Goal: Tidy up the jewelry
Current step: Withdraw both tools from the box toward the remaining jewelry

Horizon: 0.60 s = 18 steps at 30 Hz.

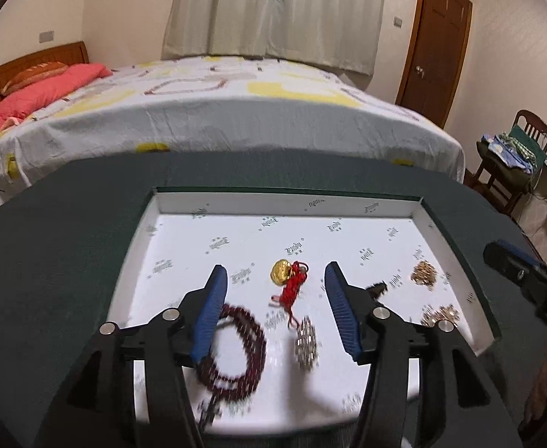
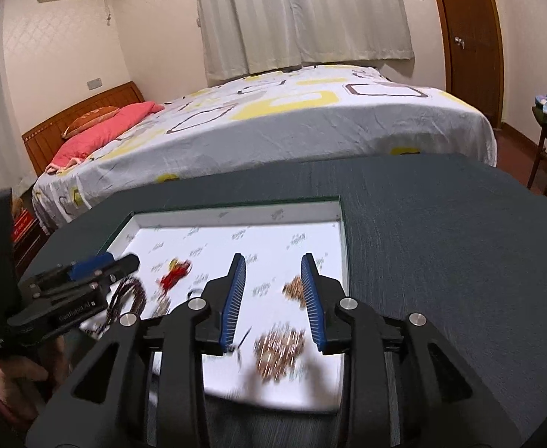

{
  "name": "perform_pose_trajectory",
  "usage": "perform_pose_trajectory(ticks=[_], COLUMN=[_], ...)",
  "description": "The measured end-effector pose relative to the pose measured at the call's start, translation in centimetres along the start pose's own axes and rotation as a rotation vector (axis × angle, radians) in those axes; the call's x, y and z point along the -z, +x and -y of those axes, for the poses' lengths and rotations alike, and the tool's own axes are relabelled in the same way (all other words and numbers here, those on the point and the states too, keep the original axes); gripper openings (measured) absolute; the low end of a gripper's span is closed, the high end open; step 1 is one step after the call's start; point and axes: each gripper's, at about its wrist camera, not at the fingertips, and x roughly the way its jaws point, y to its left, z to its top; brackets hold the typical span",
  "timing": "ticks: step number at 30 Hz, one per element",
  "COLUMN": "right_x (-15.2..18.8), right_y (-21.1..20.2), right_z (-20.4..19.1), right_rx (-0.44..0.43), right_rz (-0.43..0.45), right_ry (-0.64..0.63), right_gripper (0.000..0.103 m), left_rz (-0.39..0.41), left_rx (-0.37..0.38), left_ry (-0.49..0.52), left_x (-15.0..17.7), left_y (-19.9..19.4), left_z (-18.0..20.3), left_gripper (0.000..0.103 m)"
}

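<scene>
Lying in one tray [image 1: 284, 205], six jewelry pieces, both grippers' jaws released, empty.

Left gripper [image 1: 275, 274], right gripper [image 2: 273, 263] — jaws apart

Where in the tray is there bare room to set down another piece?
The far half of the tray is bare, between its back wall and the gold charm. The near half is crowded: dark bead bracelet, silver piece, gold clusters by the right wall.

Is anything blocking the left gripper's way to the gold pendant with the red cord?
Nothing visible does. The left gripper stands open, and the gold pendant lies on the bare tray floor just ahead; the dark bead bracelet sits off to the side.
</scene>
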Motion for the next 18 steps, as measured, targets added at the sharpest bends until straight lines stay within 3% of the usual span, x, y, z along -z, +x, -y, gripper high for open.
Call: perform_pose_trajectory(ticks=[8,18], right_x=[4.6,10.0], right_y=[-3.8,-5.2], right_z=[-1.7,-3.2], right_rx=[0.003,-0.024], right_rz=[-0.024,-0.121], right_ry=[-0.041,-0.072], right_gripper=[0.031,0.031], left_rz=[0.057,-0.01], left_rx=[-0.049,-0.112], left_ry=[-0.023,-0.076], left_x=[3.4,8.8], left_y=[-5.2,-8.0], left_z=[-0.6,-1.8], left_gripper=[0.055,0.055])
